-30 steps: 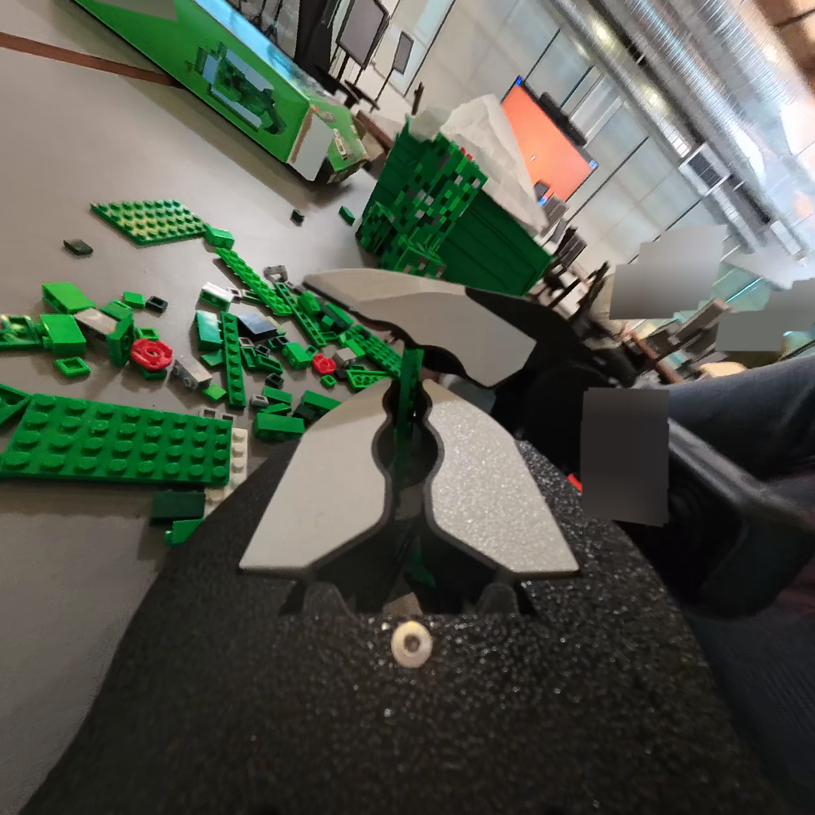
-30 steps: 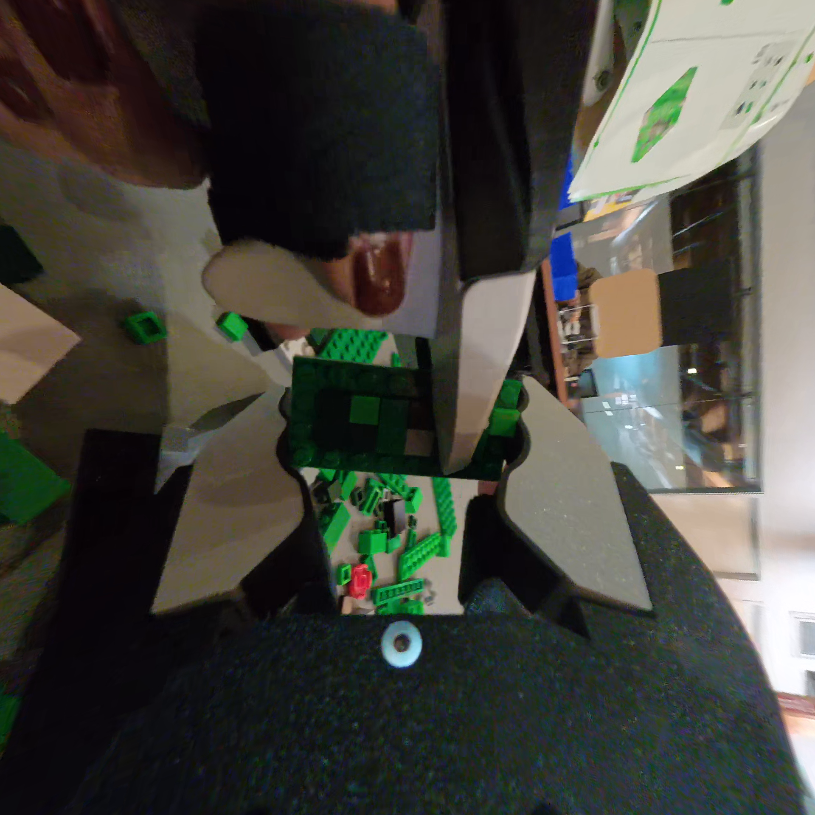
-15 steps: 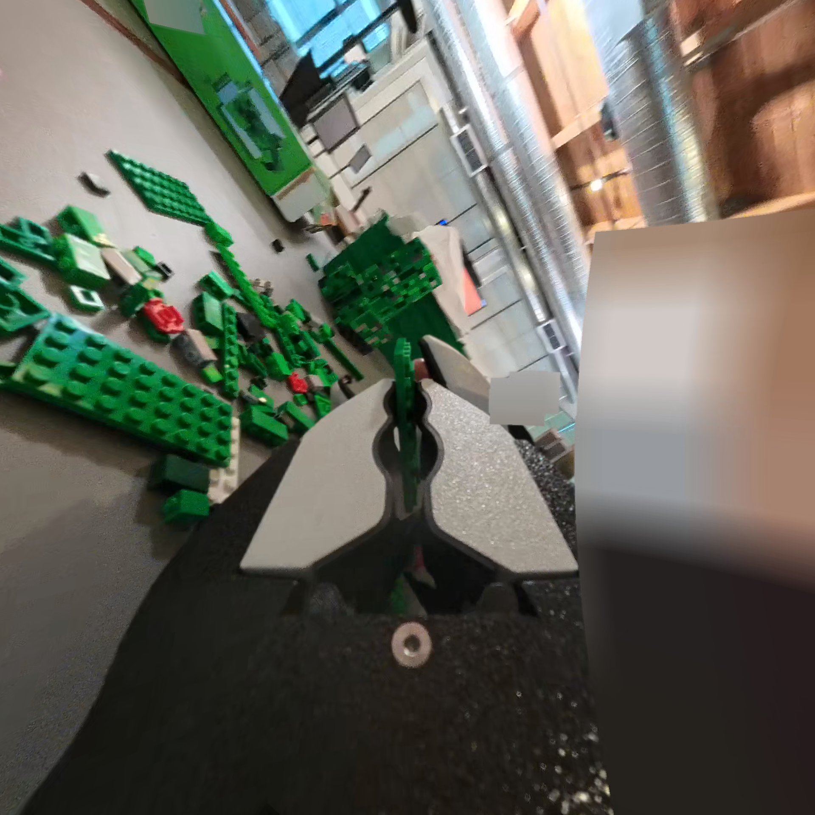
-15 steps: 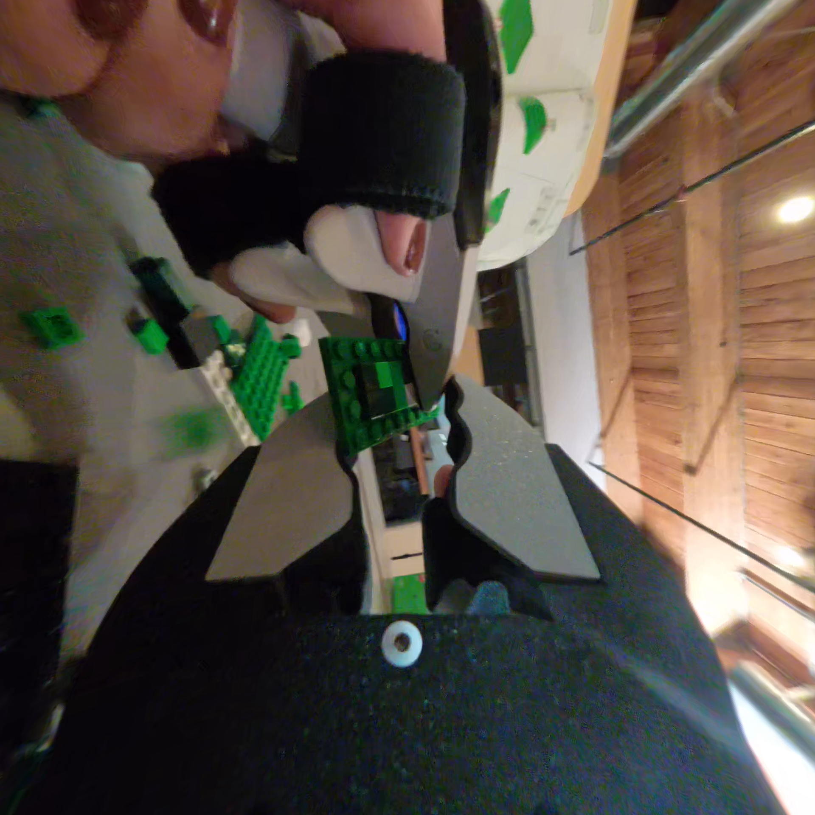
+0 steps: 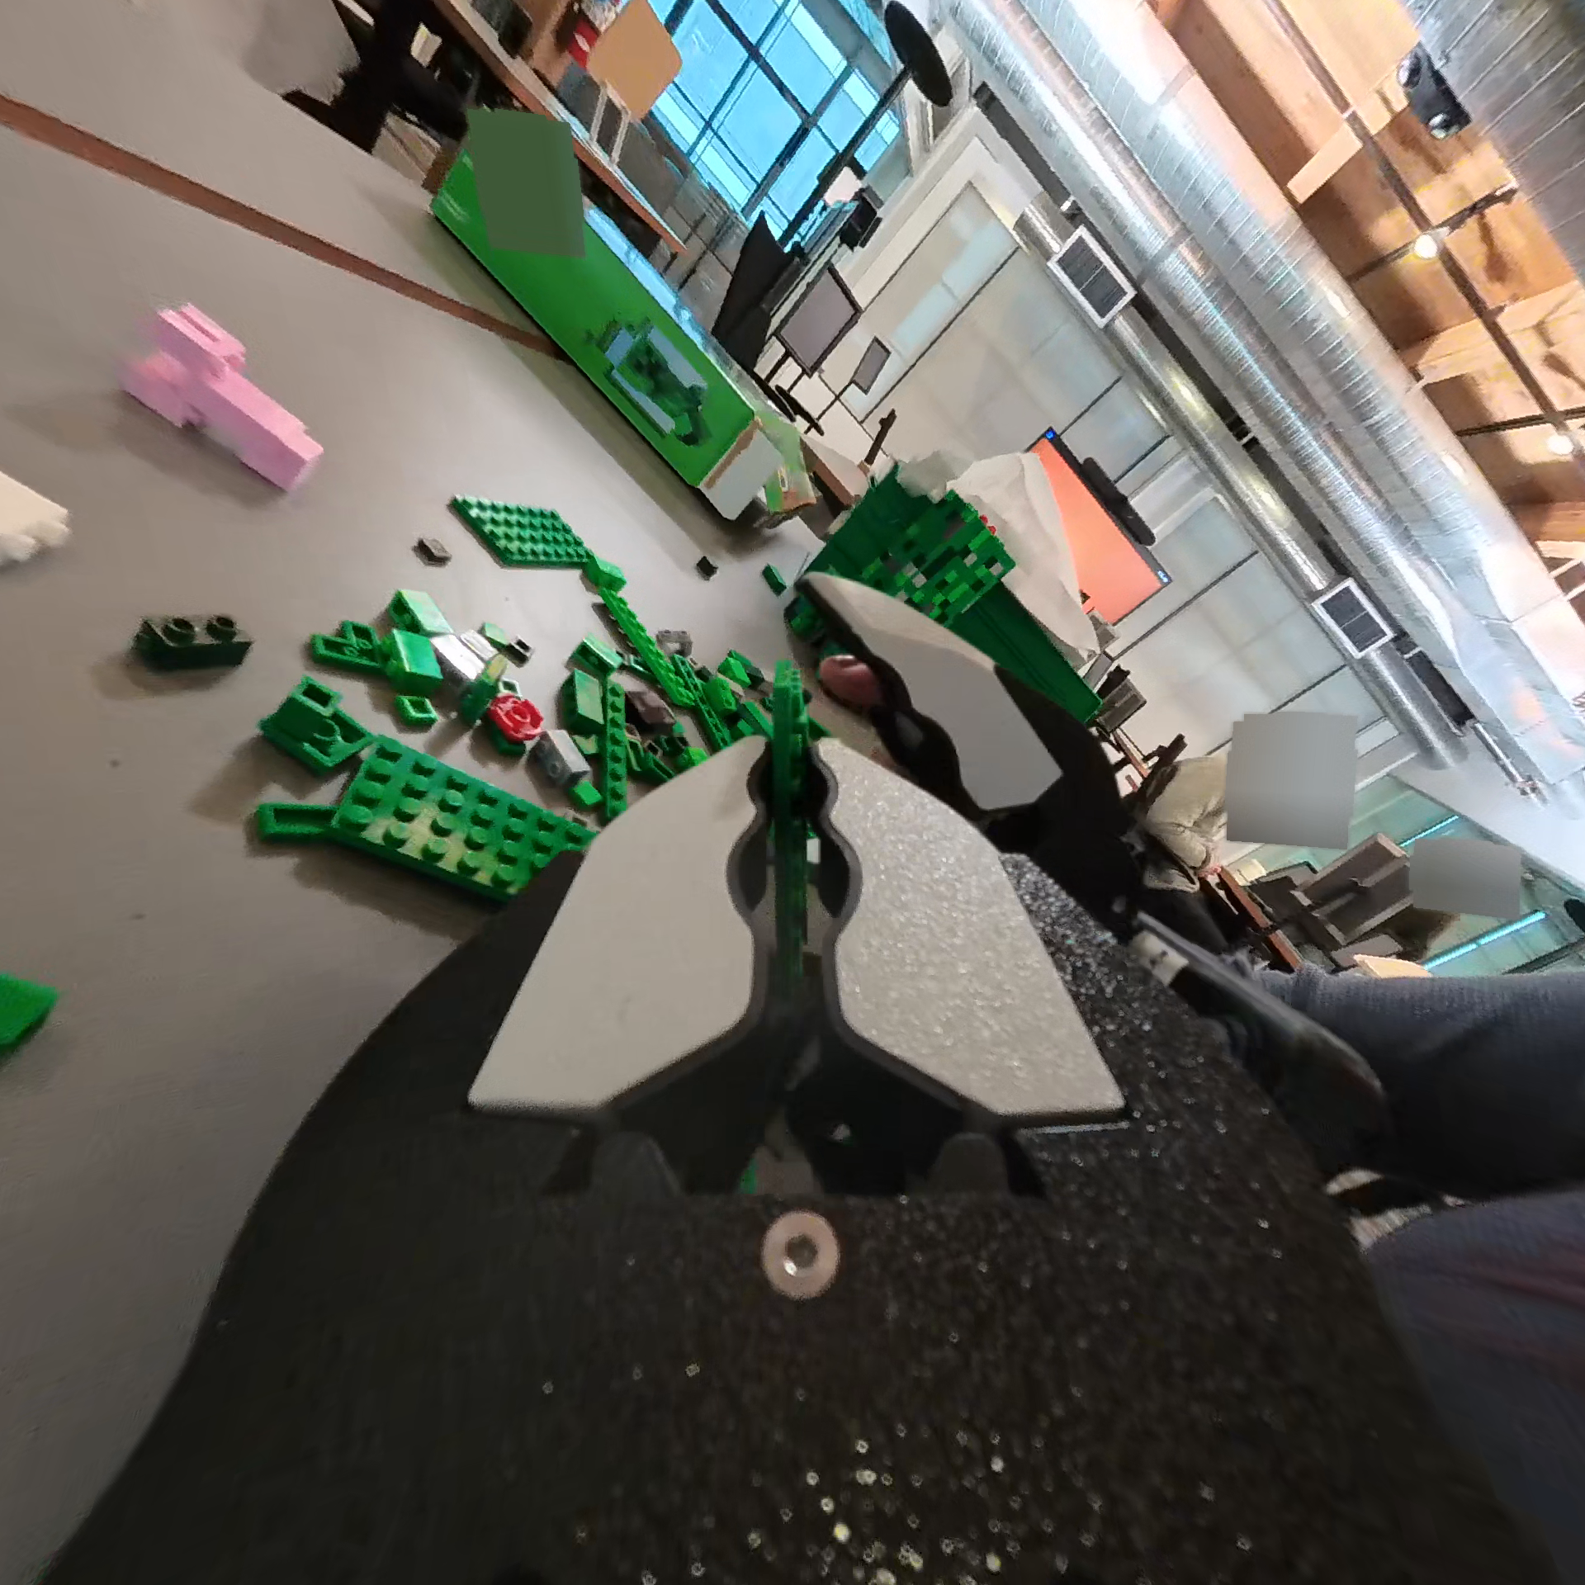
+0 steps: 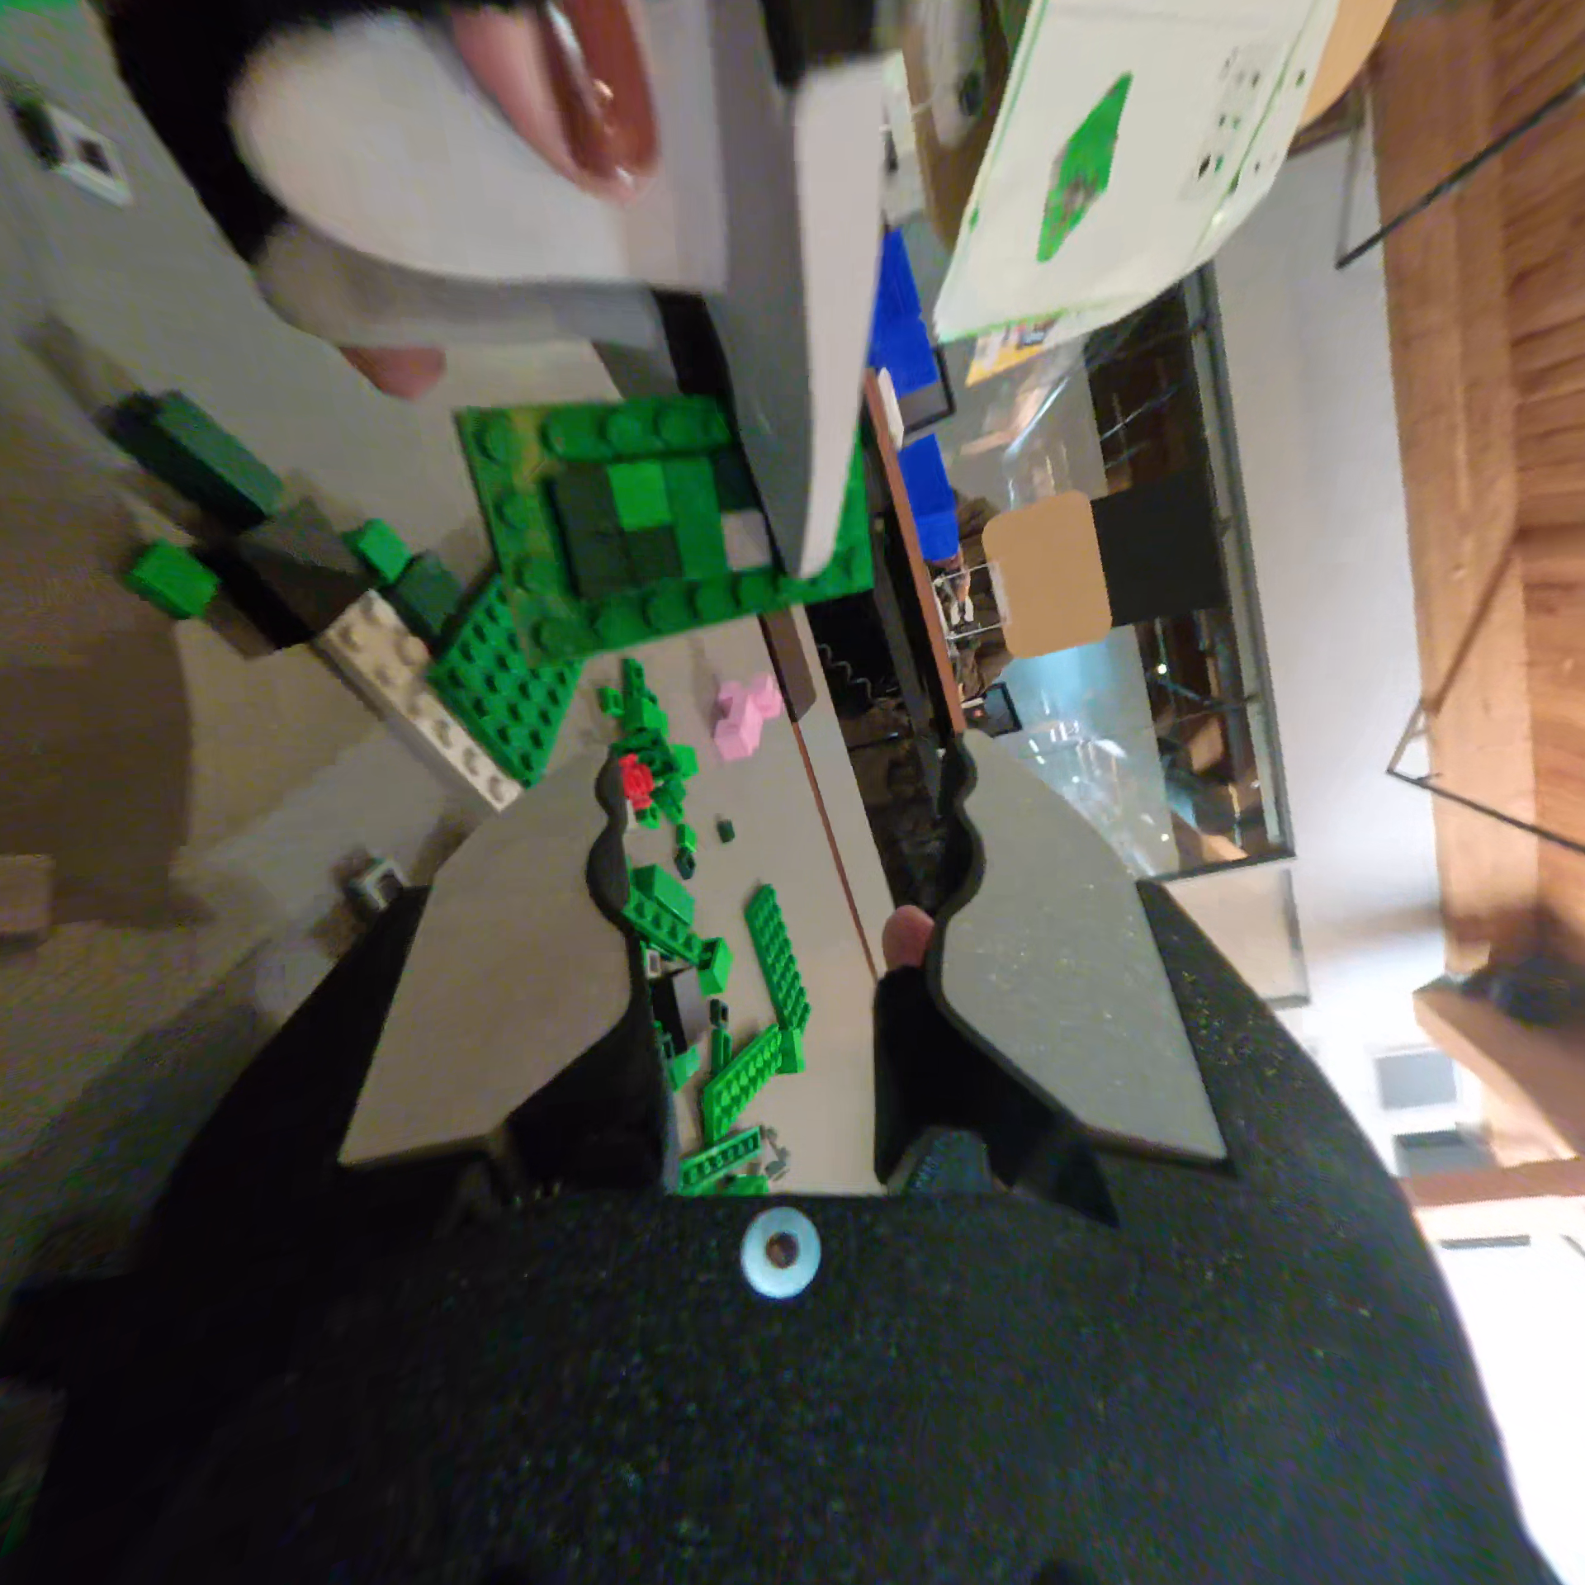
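Your left tool (image 5: 791, 755) is clamped on a green plate assembly (image 5: 787, 738), seen edge-on in the left wrist view, standing upright between the two grey fingers (image 5: 652, 926). In the right wrist view the same assembly (image 6: 600, 523) shows its studded face, with a patch of darker and lighter green tiles and one pale tile at its centre; the other tool's grey finger (image 6: 806, 360) overlaps its right edge, and it is held clear of the tabletop (image 5: 171, 943).

Your right tool (image 6: 785, 815) stands wide apart with nothing between its fingers; in the left wrist view it (image 5: 935, 712) sits just beyond the held assembly.

Containers: a long green box (image 5: 600, 326) lies at the far edge of the tabletop; its contents cannot be seen. Beside it stands a tall green brick structure (image 5: 926, 557) with white crumpled material (image 5: 1029, 523) above it.

Loose on the tabletop: a large green studded plate (image 5: 446, 815), a smaller green plate (image 5: 523, 532), a red round piece (image 5: 515, 716), a dark two-stud brick (image 5: 193, 639), a pink block figure (image 5: 219, 399), and a scatter of small green pieces (image 5: 652, 686).

Writing: a white printed sheet (image 6: 1115, 154) bearing a green picture hangs at upper right in the right wrist view; its print is too small to make out
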Tool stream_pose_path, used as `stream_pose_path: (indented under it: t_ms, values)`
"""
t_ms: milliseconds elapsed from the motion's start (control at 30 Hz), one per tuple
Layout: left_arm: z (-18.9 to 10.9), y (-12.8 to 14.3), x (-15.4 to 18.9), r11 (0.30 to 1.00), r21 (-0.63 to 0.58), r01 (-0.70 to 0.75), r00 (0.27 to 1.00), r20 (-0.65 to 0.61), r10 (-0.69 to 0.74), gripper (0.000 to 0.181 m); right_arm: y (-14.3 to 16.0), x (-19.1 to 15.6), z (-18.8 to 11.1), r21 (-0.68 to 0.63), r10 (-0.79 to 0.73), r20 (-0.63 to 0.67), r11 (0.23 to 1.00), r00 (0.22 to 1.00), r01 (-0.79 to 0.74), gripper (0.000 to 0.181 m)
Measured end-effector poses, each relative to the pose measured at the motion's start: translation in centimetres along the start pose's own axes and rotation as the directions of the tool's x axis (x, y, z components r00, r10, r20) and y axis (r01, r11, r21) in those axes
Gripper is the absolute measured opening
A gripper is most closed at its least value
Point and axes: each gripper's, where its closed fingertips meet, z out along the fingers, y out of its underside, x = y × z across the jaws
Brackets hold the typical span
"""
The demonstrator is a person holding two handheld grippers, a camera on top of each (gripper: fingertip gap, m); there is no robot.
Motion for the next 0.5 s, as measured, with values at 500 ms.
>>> stream_pose_path:
  t_ms: [500]
  values:
    - [0.1, -0.3, -0.7, 0.995, -0.021, -0.095, 0.989, 0.116, 0.097, 0.056, 2.1, 0.2, -1.7, -0.146, 0.606, 0.303, 0.792, 0.736, -0.592, 0.082]
